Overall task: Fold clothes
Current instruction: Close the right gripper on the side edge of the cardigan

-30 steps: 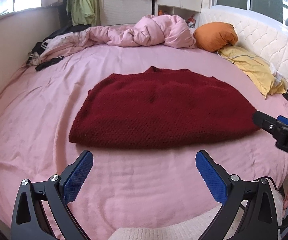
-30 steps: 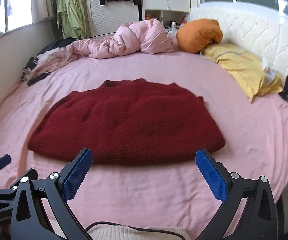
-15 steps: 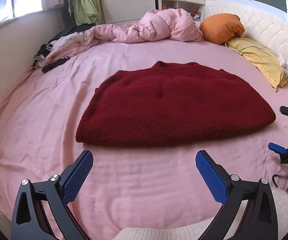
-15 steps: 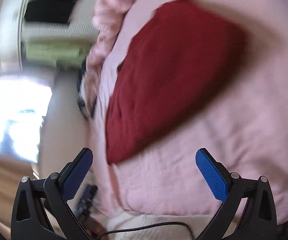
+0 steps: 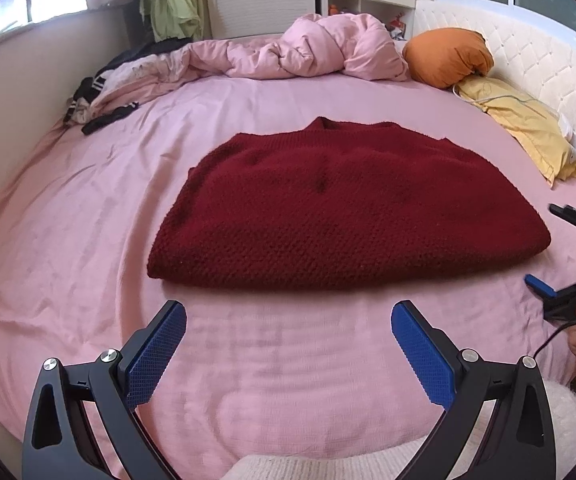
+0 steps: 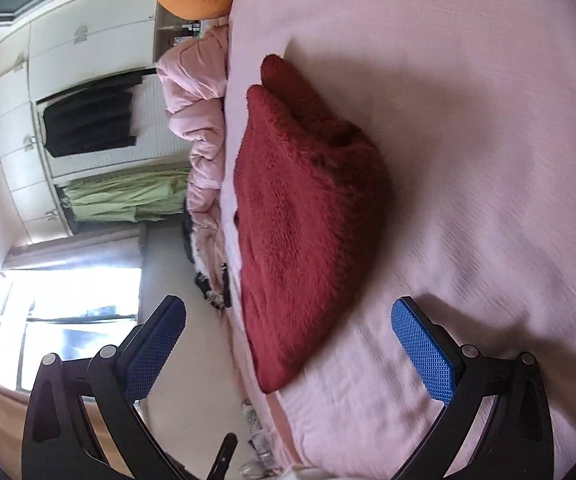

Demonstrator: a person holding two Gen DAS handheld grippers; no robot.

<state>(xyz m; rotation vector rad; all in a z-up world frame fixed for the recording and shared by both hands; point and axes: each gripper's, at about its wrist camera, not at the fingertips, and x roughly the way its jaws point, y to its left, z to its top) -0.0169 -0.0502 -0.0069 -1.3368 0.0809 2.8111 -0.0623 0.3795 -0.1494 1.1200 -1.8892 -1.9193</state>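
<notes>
right gripper (image 6: 288, 344) rolled sideways, open; sweater (image 5: 344, 208) unmoved.

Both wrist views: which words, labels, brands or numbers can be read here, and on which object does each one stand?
None can be read in either view.
The dark red sweater shows no tag or print.
The left claw and the right claw show no visible lettering.
The small items on the far shelf are too small to read.
</notes>
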